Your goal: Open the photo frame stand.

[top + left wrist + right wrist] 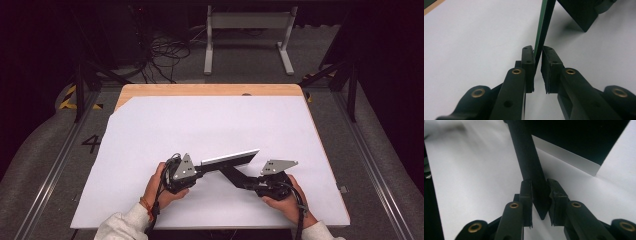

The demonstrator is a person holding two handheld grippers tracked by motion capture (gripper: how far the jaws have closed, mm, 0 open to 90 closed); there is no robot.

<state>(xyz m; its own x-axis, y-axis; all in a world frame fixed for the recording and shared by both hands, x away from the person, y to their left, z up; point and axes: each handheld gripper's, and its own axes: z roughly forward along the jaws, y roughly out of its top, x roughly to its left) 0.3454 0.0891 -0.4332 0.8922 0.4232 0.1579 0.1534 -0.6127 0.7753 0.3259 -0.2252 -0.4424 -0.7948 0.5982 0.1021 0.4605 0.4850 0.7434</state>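
High view: the white sheet [210, 130] covers most of the wooden table [210, 90]. Both hands enter from the bottom edge. The left hand [162, 187] holds the left gripper [200, 168], aimed toward the right. The right hand [285, 195] holds the right gripper [248, 183], aimed up and left. Between them sit two thin parts near the sheet's near edge. The board [231, 158] stands on its long edge; its long axis runs left to right and rises slightly toward the right end. The black plate [231, 175] slants from the board's underside down toward the right gripper. This view does not resolve how the jaws stand.

Left gripper view: the board [543, 27] appears edge-on, a green strip with a dark face, running straight away from the camera. Its near end sits between the two pads [527, 62], which are clamped on it. The black plate [579, 12] lies beyond, at upper right, above the sheet [474, 42].

Right gripper view: the black plate [529, 165] runs away from the camera, leaning slightly left, its pointed corner down between the pads [556, 195]. The jaws are clamped on the plate. The board [564, 155] shows behind as a pale band with a dark face above, crossing from upper left to right over the sheet [474, 182].
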